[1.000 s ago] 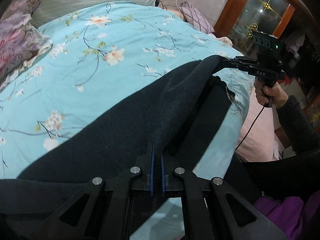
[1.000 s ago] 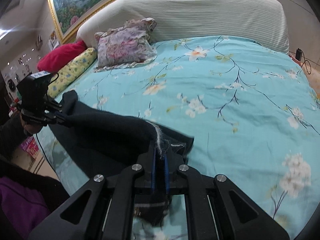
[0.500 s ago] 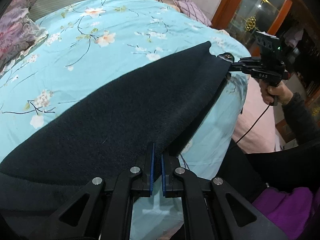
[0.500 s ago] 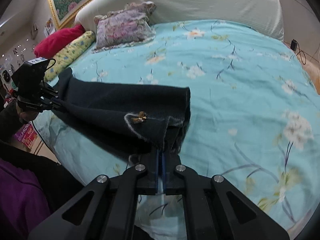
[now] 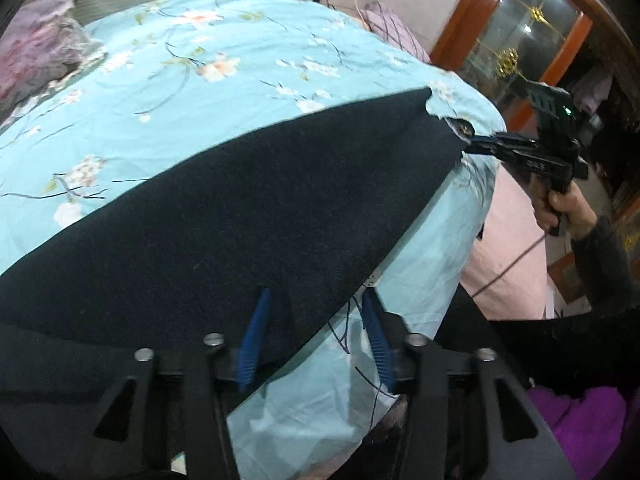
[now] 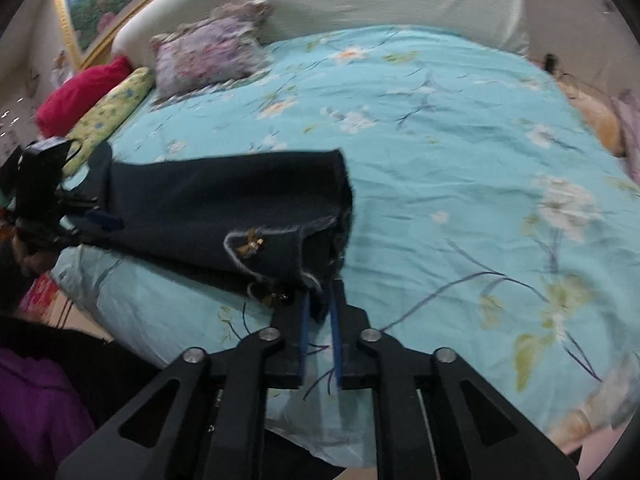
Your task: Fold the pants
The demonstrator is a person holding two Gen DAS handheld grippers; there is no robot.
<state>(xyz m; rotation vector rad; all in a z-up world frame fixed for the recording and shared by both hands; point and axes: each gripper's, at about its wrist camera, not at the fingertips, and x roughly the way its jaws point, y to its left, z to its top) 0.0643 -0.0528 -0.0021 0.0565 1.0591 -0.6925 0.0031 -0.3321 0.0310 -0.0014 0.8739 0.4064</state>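
Note:
The dark navy pants (image 5: 224,220) lie stretched flat along the near edge of the bed, and show in the right wrist view (image 6: 224,208) with a frayed hem and small gold trim. My left gripper (image 5: 316,312) is open, its blue pads on either side of the pants' near end. My right gripper (image 6: 320,300) is open a little, its pads around the hem corner without pinching it. From the left wrist view the right gripper (image 5: 472,144) sits at the pants' far corner.
The bed has a turquoise floral sheet (image 6: 440,120). Floral (image 6: 208,56), red (image 6: 80,92) and yellow (image 6: 108,120) pillows lie by the headboard. A wooden glass cabinet (image 5: 520,40) stands beyond the bed's far side. The person's purple clothing (image 6: 36,408) is close below.
Both grippers lowered the stretched pants onto the bed edge, then opened. The left jaws spread wide; the right jaws parted slightly.

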